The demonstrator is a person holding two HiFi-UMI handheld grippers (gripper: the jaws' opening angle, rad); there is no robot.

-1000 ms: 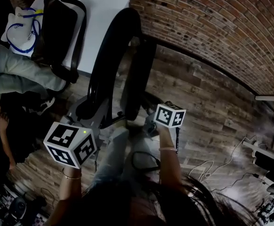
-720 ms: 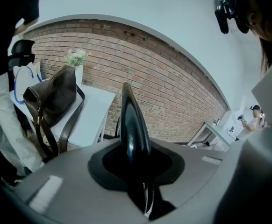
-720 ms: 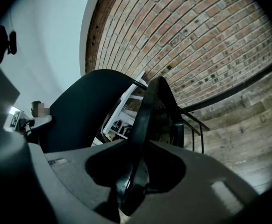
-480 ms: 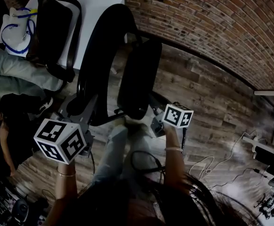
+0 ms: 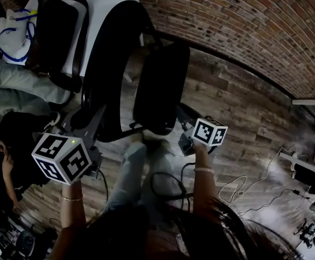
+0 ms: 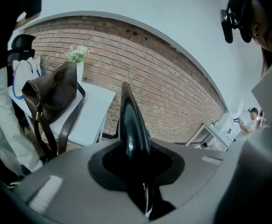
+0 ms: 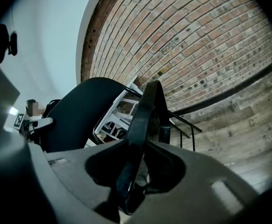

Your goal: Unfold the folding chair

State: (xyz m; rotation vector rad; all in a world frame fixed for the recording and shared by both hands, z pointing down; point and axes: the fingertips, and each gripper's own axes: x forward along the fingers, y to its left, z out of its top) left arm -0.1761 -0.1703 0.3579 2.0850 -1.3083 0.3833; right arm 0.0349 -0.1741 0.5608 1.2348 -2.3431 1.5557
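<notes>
The left forearm (image 5: 71,221) and right forearm (image 5: 203,191) reached forward, one tool per hand, each pointing forward and somewhat down. The left tool (image 6: 135,171) was clamped on the black backrest (image 5: 111,58) edge; the right tool (image 7: 132,171) was clamped on the seat (image 5: 160,85) edge (seat and backrest stood apart). The one chair (image 5: 100,91) stood on the floor (image 5: 238,112), beside the table (image 5: 111,4) edge, with open floor at the right up to the brick wall (image 5: 244,31). One bag (image 5: 57,31) lay on the table.
</notes>
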